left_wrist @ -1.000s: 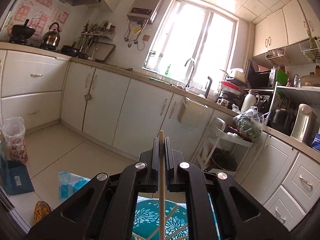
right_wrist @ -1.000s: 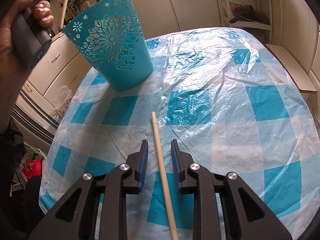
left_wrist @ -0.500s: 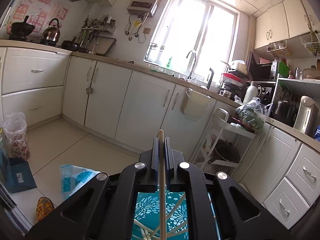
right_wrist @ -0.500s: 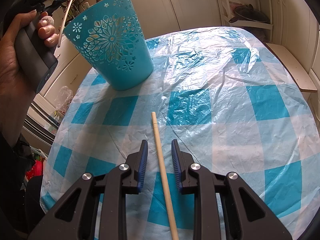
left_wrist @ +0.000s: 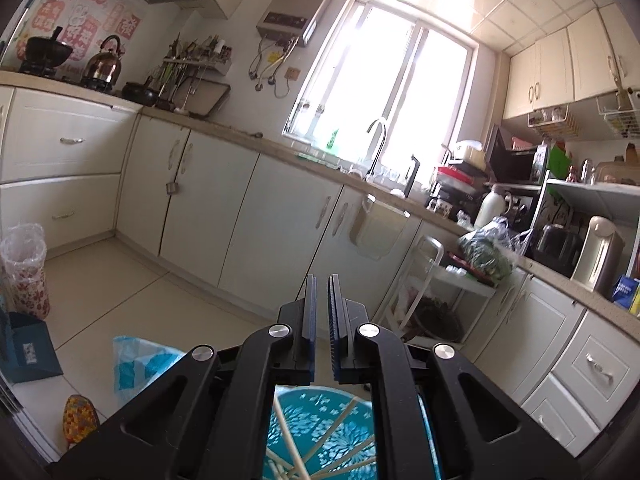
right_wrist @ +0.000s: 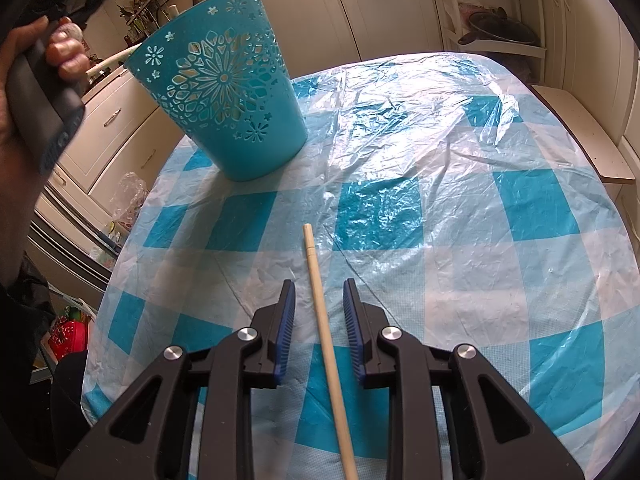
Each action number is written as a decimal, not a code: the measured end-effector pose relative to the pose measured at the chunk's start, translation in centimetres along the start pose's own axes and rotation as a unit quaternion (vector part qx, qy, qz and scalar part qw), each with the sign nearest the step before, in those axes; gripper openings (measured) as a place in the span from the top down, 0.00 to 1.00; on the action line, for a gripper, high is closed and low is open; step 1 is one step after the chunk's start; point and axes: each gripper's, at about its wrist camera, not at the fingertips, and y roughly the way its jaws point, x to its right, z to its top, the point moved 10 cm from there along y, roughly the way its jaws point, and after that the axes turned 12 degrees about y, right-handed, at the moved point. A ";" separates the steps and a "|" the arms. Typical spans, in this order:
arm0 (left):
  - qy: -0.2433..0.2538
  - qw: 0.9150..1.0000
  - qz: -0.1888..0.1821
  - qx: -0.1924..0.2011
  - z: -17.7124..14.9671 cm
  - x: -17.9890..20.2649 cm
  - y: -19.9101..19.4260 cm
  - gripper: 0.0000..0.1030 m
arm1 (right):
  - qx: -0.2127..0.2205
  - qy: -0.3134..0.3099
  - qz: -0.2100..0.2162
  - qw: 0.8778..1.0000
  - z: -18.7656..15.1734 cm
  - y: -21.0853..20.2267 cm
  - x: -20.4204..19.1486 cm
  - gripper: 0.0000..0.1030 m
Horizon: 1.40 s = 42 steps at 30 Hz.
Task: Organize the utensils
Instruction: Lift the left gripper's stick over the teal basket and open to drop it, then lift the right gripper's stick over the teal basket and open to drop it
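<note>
A teal cut-out basket [right_wrist: 224,84] stands at the far left of the table. In the left wrist view its inside [left_wrist: 324,432] shows right below my left gripper [left_wrist: 321,292], with several wooden chopsticks [left_wrist: 288,448] lying in it. My left gripper is slightly open and empty, held above the basket. My right gripper [right_wrist: 319,292] is open and low over the table, its fingers on either side of one wooden chopstick [right_wrist: 320,312] that lies flat on the cloth.
The table has a blue and white checked plastic cloth [right_wrist: 440,200]. White kitchen cabinets [left_wrist: 240,216], a sink under a window and a small rack [right_wrist: 496,28] lie beyond it. The person's left hand [right_wrist: 36,80] holds the left gripper's handle beside the basket.
My left gripper has opened and the chopstick it held is gone from between its fingers, down in the basket. The right gripper has stayed around the chopstick on the table.
</note>
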 end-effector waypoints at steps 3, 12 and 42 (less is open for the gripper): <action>0.009 1.000 0.001 0.000 0.7 0.5 0.0 0.95 | 0.000 0.000 0.000 1.000 0.0 0.0 0.0 0.76; 0.028 0.976 -0.017 -0.213 -5.2 -0.7 2.7 0.88 | -0.003 0.006 0.003 1.000 0.0 -0.1 0.0 0.76; -0.068 0.973 -0.060 -0.214 -4.5 -2.9 7.2 0.93 | -0.006 0.009 0.009 1.000 0.1 -0.1 0.0 0.73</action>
